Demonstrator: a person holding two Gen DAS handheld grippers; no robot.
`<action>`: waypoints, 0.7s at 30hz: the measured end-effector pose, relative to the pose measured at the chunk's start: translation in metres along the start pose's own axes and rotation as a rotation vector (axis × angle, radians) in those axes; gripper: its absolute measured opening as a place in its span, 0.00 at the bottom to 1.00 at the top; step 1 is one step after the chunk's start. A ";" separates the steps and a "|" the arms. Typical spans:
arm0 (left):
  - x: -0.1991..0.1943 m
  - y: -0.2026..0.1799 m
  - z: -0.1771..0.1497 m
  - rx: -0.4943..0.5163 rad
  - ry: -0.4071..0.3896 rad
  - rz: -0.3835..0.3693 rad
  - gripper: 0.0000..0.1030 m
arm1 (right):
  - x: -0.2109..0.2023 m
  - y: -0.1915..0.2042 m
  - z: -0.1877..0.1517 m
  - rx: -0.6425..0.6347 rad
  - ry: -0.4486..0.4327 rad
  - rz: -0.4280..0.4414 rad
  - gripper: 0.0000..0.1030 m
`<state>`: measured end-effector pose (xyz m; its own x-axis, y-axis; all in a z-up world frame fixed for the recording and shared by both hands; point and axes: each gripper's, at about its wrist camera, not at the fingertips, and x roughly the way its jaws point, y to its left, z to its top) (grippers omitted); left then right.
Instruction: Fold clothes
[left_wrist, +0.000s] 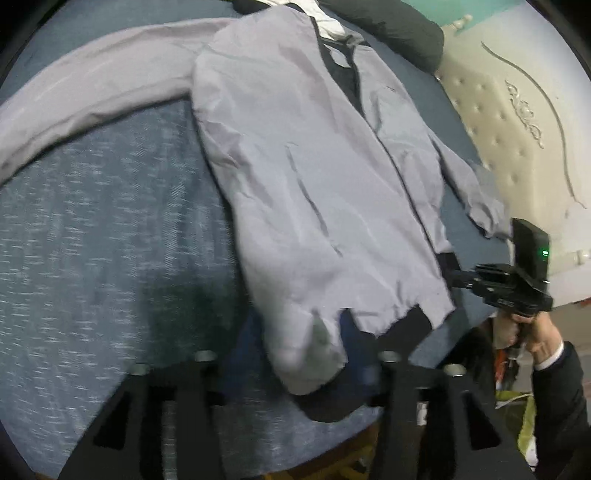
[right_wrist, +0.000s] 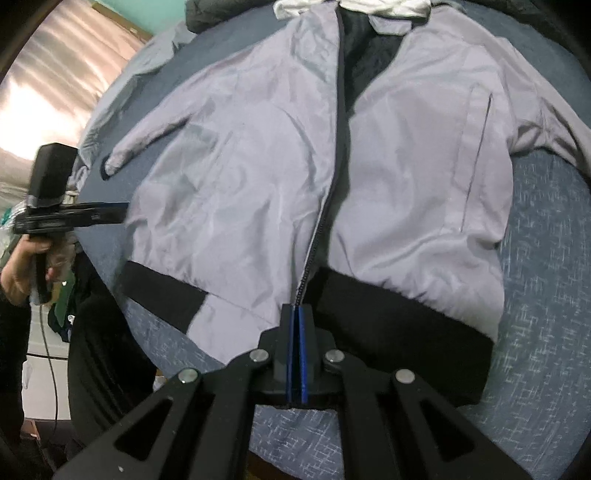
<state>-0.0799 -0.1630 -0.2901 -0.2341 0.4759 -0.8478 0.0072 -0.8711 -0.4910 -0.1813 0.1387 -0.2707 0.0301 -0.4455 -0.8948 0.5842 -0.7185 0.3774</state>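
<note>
A grey zip jacket (left_wrist: 314, 177) (right_wrist: 251, 166) with a black hem band lies flat on the blue bed cover (left_wrist: 92, 240). Its near sleeve (left_wrist: 310, 354) ends in a dark cuff and lies loose between the jaws of my left gripper (left_wrist: 303, 354), which stand wide apart and open. From the right wrist view that gripper (right_wrist: 120, 214) hangs at the jacket's left edge, just below the sleeve's cuff (right_wrist: 109, 168). My right gripper (right_wrist: 297, 314) (left_wrist: 452, 275) is shut on the black hem (right_wrist: 388, 317) at the foot of the zip.
A pale grey cloth (left_wrist: 92, 96) stretches across the bed to the left of the jacket. A dark pillow (left_wrist: 399, 33) and a white garment (left_wrist: 325, 18) lie beyond the collar. A cream tufted headboard (left_wrist: 517, 129) stands on the right. A curtain (right_wrist: 55, 74) hangs past the bed's edge.
</note>
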 end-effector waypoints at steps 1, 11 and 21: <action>0.002 -0.002 0.000 0.007 0.005 -0.001 0.58 | 0.000 -0.001 0.000 0.005 0.000 0.003 0.02; 0.025 -0.003 -0.007 0.033 0.050 0.035 0.39 | 0.001 0.005 0.002 -0.008 0.009 0.043 0.02; -0.004 0.016 -0.014 0.021 -0.004 0.008 0.04 | 0.002 0.005 0.003 -0.022 0.006 0.106 0.02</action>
<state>-0.0654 -0.1769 -0.2970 -0.2384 0.4684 -0.8507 -0.0113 -0.8773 -0.4799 -0.1803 0.1328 -0.2698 0.0976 -0.5154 -0.8514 0.5948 -0.6557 0.4650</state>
